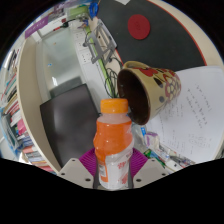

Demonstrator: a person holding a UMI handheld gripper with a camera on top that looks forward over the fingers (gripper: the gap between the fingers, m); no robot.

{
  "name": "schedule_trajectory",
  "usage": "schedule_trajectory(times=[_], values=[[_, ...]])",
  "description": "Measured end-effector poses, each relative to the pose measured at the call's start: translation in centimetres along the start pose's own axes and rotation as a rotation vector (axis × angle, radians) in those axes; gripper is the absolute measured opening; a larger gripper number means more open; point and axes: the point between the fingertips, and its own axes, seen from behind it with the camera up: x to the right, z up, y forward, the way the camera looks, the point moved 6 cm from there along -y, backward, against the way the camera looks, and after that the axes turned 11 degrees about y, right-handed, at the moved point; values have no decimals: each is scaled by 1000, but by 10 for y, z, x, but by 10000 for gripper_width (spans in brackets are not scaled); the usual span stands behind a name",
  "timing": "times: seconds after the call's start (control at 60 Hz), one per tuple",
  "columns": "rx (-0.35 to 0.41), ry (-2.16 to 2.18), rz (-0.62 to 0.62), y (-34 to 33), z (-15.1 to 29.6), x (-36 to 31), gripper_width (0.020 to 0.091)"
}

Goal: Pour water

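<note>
Gripper: gripper (113,168) low and nearest, both purple pads (88,166) pressed against the sides of the bottle; pinching it, no gap visible on either side.
Bottle: orange bottle (113,145) with an orange cap and a white label band, held roughly upright between the fingers, cap end pointing away toward the cup.
Cap: looks to be on the bottle; cannot tell whether it is screwed tight.
Cup: patterned paper cup (150,88) just beyond the bottle's top and slightly to the right, tilted hard so its dark mouth faces down toward the bottle; whether it lies on the tabletop or leans on something is unclear.
Tabletop: white tabletop (70,62) carries the cup, with white paper sheets (192,122) to the right of it.
Left of bottle: dark grey flat object (68,118), identity uncertain.
Far: cluttered shelf items (70,18) and a dark round shape (140,27), too small to name.
Step in hand: judged as carrying the bottle up to the cup, pour not yet begun.
Next move calls for: a cup standing mouth-up and an open bottle, then tipping the neck over the rim.
</note>
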Motion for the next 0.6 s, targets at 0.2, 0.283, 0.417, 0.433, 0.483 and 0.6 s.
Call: schedule_trajectory(times=[0.2, 0.283, 0.417, 0.433, 0.483, 0.6], values=[[24, 87, -16, -3, 11, 0, 397], [-10, 43, -43, -4, 6, 2, 397], [-76, -145, -63, -10, -12, -13, 400], [-81, -190, -65, -12, -13, -16, 399], [-90, -342, -67, -16, -14, -28, 402], [-31, -755, -76, -31, -1, -72, 400]])
